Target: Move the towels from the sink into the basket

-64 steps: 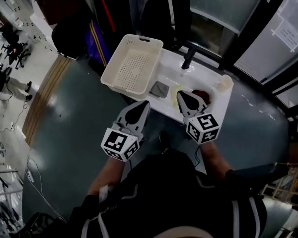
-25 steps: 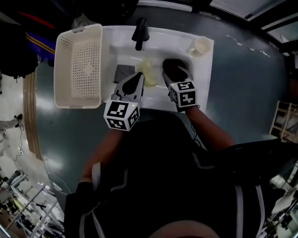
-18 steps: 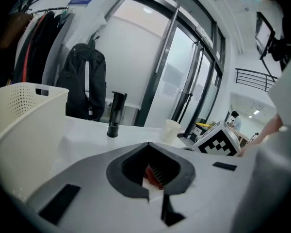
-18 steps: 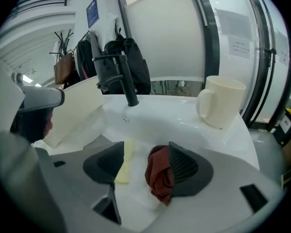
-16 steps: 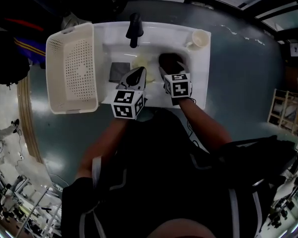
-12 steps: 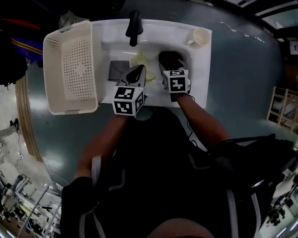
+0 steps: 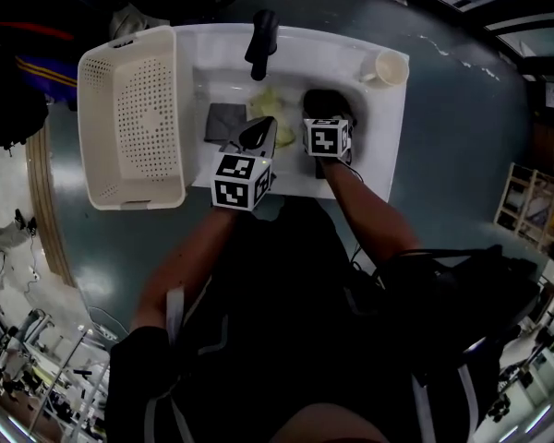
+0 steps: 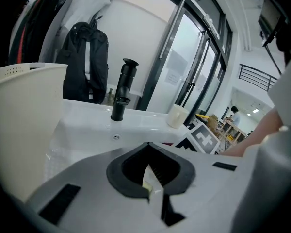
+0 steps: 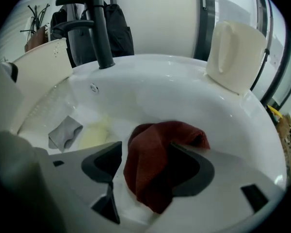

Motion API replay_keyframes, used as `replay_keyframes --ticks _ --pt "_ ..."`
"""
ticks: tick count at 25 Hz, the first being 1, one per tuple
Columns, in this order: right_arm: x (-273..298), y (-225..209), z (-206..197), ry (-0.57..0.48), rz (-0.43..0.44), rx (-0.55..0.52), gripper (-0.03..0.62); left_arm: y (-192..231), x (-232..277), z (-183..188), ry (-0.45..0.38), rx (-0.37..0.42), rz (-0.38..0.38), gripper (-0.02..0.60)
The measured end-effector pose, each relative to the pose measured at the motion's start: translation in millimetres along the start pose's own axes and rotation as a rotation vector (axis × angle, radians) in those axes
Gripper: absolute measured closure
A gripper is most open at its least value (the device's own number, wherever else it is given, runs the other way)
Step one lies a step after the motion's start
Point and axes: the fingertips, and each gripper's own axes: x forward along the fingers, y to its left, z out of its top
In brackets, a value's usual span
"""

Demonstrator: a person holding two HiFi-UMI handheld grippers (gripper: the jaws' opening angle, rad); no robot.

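Three towels lie in the white sink [image 7: 295, 63]: a grey one [image 7: 223, 121] at the left, a pale yellow one [image 7: 272, 109] in the middle and a dark red one [image 7: 325, 101] at the right. The empty cream basket [image 7: 134, 113] stands left of the sink. My right gripper [image 9: 146, 147] points steeply down into the basin. Its jaws have just been opening and stand open, with the crumpled red towel [image 9: 157, 169] between them. My left gripper [image 7: 263, 127] hovers over the sink's front edge near the yellow towel. Its jaws are shut, and I see nothing held in them [image 8: 148, 147].
A black faucet [image 7: 261, 40] rises at the back of the sink. A cream cup [image 7: 388, 65] stands at the sink's back right corner. The basket's rim [image 8: 24, 72] is close on the left in the left gripper view. Grey floor surrounds the sink.
Both grippers have sunk toward the basin. The right one has tipped further down and come down over the red towel; the left has settled near the front edge.
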Motion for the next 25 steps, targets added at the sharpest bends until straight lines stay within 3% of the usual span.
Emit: replay_keyframes --ticks 4,11,13,16,21,25 --pt "10.6 -6.7 -10.9 0.039 -0.025 0.011 0.280 -1.9 -6.2 -5.5 0.014 -0.017 0.002 0.580" --pt "21.4 -12.0 -8.6 0.054 -0.078 0.014 0.397 0.2 -8.3 -8.4 0.020 -0.019 -0.020 0.580" --pt "22.1 -14.1 -6.0 0.050 -0.073 0.000 0.453 0.1 -10.1 -3.5 0.017 -0.021 -0.015 0.580" --pt "18.4 -12.3 -4.8 0.030 -0.051 0.006 0.474 -3.2 -20.3 4.6 -0.005 -0.021 -0.018 0.580" --pt "8.5 -11.5 -1.3 -0.020 -0.011 -0.031 0.488 -17.0 -35.6 23.6 -0.058 0.049 -0.013 0.580" --pt "-8.1 -3.3 6.4 -0.069 0.027 -0.034 0.488 -22.8 -46.6 35.0 -0.098 0.031 -0.025 0.580"
